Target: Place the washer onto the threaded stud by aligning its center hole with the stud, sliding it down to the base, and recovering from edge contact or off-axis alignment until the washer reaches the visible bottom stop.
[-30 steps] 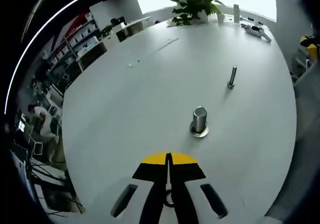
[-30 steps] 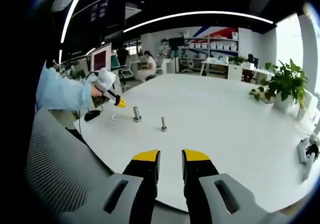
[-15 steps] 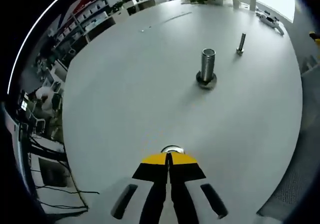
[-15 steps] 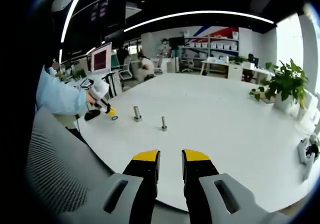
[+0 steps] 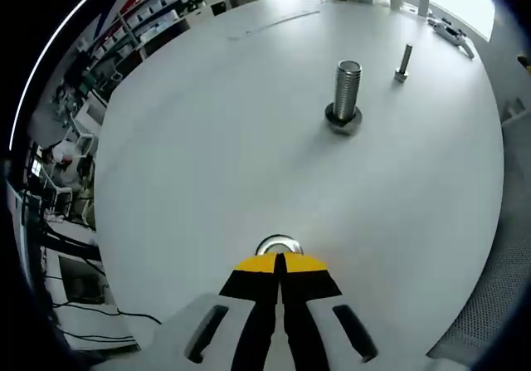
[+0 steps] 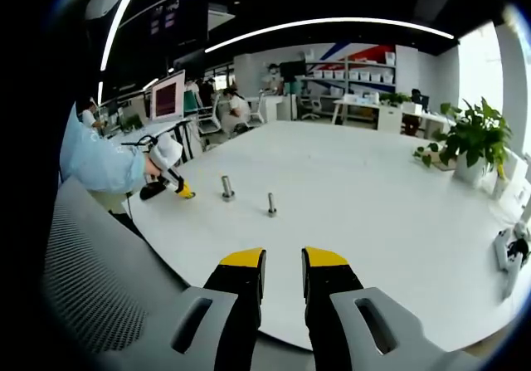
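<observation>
The washer (image 5: 278,245), a small metal ring, lies flat on the white table (image 5: 207,139) right at the tips of my left gripper (image 5: 280,259), which is shut; its near rim touches the yellow tips. The thick threaded stud (image 5: 347,95) stands upright on its nut base farther ahead, to the right. In the right gripper view the left gripper (image 6: 184,191) is low over the table, left of the stud (image 6: 226,187). My right gripper (image 6: 282,259) is open and holds nothing, hanging over the table's near edge.
A thinner bolt (image 5: 404,61) stands upright beyond the stud, seen as the bolt (image 6: 270,204) from the right. A potted plant (image 6: 473,139) and small items (image 6: 510,259) sit at the table's far side. A person's light blue sleeve (image 6: 99,159) holds the left gripper.
The left gripper has come down from above the table and drawn back, so the washer now lies just past its tips. The right gripper has stayed still.
</observation>
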Demonstrator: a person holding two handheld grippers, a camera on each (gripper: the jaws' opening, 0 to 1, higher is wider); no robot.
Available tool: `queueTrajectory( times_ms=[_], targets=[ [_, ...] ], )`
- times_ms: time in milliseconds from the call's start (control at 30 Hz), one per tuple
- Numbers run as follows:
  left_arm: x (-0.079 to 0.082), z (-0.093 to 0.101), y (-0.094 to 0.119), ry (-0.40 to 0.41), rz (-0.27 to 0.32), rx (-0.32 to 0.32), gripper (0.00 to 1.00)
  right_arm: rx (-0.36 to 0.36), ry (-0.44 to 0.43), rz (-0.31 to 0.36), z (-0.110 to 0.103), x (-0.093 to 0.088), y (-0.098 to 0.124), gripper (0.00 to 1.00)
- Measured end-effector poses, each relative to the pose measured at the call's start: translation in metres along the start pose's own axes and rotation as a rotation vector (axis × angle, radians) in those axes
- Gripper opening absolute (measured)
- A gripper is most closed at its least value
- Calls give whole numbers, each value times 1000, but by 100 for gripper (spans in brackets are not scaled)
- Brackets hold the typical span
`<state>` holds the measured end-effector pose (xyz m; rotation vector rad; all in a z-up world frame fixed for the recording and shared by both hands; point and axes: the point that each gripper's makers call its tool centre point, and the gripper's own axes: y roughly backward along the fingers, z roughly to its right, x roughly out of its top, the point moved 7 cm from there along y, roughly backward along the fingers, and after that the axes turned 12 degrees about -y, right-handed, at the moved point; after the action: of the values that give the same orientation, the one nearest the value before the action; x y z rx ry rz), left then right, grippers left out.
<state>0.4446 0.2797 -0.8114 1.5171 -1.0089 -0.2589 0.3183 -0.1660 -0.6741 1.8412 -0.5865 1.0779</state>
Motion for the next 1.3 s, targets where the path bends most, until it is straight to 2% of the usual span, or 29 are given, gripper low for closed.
queueTrajectory(
  times_ms=[300, 567, 833, 1233, 1300],
  targets=[
    [18, 20, -3, -28, 34, -37, 0, 0, 1, 0, 0, 0, 0, 20],
    [43, 44, -8, -59, 86, -84, 0, 2, 2, 4, 0, 0, 0, 20],
    [65, 68, -11, -131, 119, -139, 0, 4, 1, 7, 0, 0, 0, 20],
    [82, 95, -10, -233, 139, -223, 0, 5, 2, 7, 0, 0, 0, 20],
    [84, 96, -8, -238, 162, -238, 0, 4, 2, 8, 0, 0, 0, 20]
  ],
)
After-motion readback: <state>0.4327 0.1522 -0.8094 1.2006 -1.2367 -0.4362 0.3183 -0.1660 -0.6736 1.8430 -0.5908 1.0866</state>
